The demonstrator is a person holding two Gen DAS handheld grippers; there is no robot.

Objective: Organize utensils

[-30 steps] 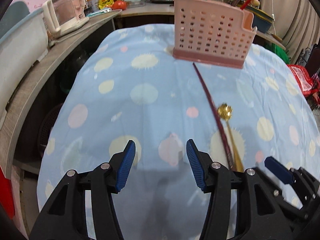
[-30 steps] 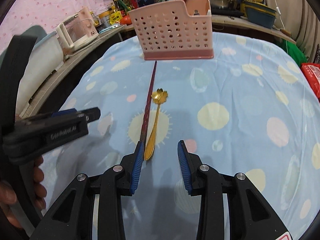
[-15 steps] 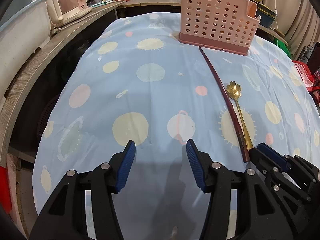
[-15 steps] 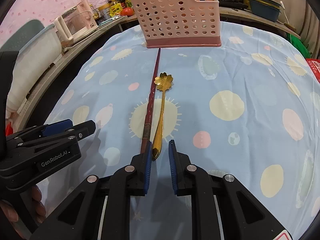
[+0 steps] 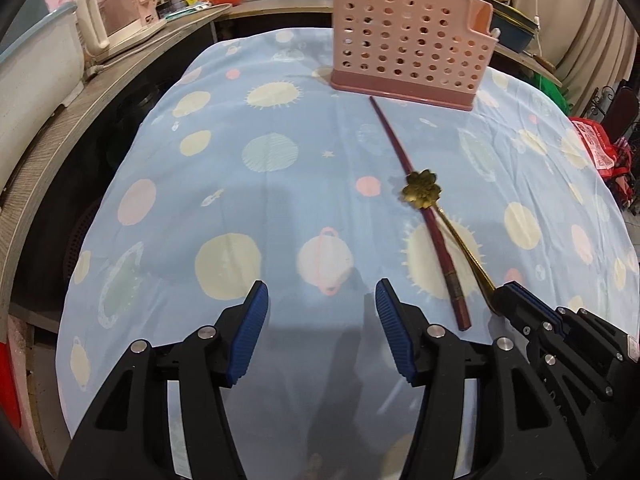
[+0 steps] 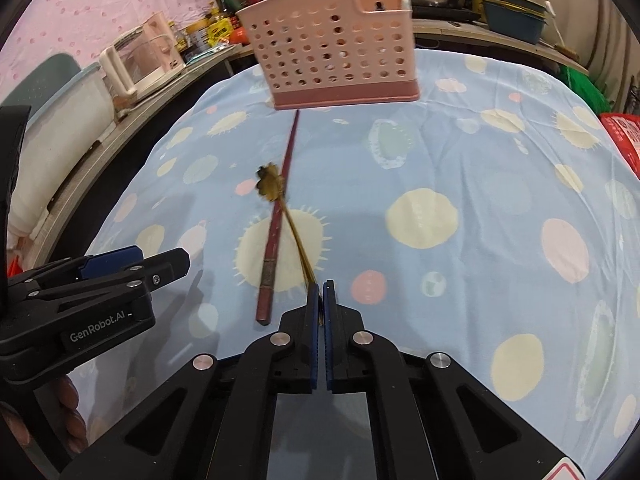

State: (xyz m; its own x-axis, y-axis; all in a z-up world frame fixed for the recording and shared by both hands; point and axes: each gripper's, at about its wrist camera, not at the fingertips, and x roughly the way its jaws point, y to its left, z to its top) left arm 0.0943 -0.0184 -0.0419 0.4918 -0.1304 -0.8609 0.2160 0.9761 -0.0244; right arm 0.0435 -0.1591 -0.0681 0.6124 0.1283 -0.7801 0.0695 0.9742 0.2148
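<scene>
1. Right gripper (image 6: 319,300): fingers clenched on the tail end of the gold flower spoon (image 6: 280,196), handle pinched between the pads.
2. Spoon's long axis: out from the fingers toward 11 o'clock, bowl lifted and blurred, crossing over the dark red chopstick (image 6: 278,220).
3. Chopstick: flat on the cloth-covered counter (image 6: 440,160), just left of the right fingers, long axis toward 12 o'clock, far tip almost at the base of the pink utensil basket (image 6: 340,60).
4. Basket: dead ahead at 12 o'clock, well apart from the fingers.
5. Left gripper (image 5: 318,320): fingers released and opening, nothing between them; chopstick at 2 o'clock, nearer this hand once the spoon clears.
</scene>
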